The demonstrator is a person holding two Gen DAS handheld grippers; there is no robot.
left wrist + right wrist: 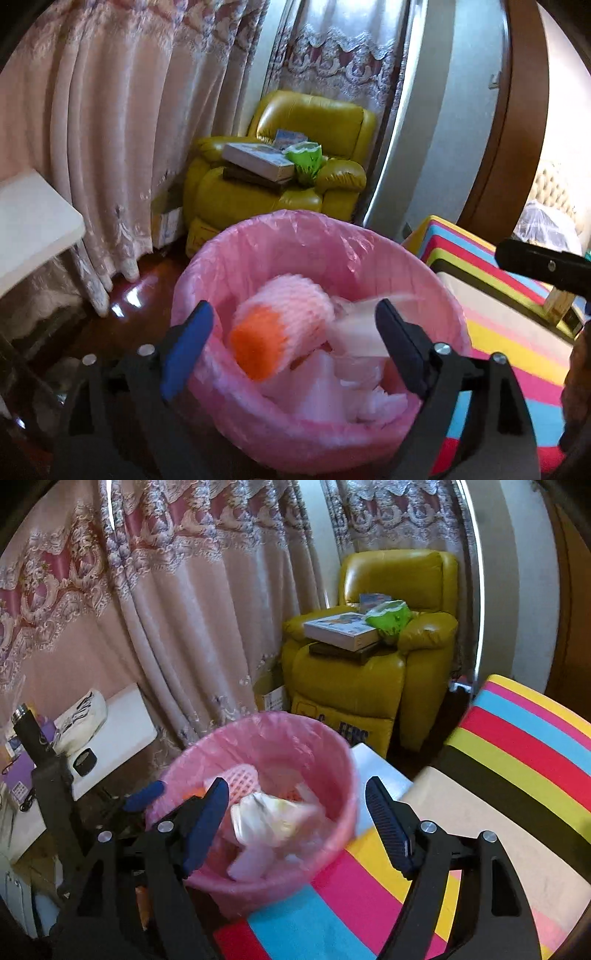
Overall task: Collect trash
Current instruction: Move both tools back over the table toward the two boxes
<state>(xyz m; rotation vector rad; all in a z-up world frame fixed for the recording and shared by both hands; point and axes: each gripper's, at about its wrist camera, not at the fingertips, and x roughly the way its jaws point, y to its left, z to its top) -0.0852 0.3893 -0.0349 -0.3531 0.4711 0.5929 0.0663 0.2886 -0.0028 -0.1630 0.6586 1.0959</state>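
Observation:
A round bin with a pink liner (pixel 295 236) stands on the floor beside a striped table. It holds white crumpled trash and a pink foam net sleeve with an orange end (pixel 280 328), blurred between the jaws of my left gripper (pixel 295 347), which is open above the bin. In the right wrist view the bin (pixel 343 786) sits ahead, with a blurred white crumpled wrapper (pixel 266 819) over it between the jaws of my right gripper (pixel 295 823), which is open. The left gripper's blue fingertip (pixel 144 795) shows at the bin's left rim.
A yellow armchair (pixel 280 199) with books and a green bag stands behind the bin, by pink curtains (pixel 110 129). The striped tablecloth (pixel 517 757) lies to the right. A white shelf (pixel 122 731) with small items is on the left.

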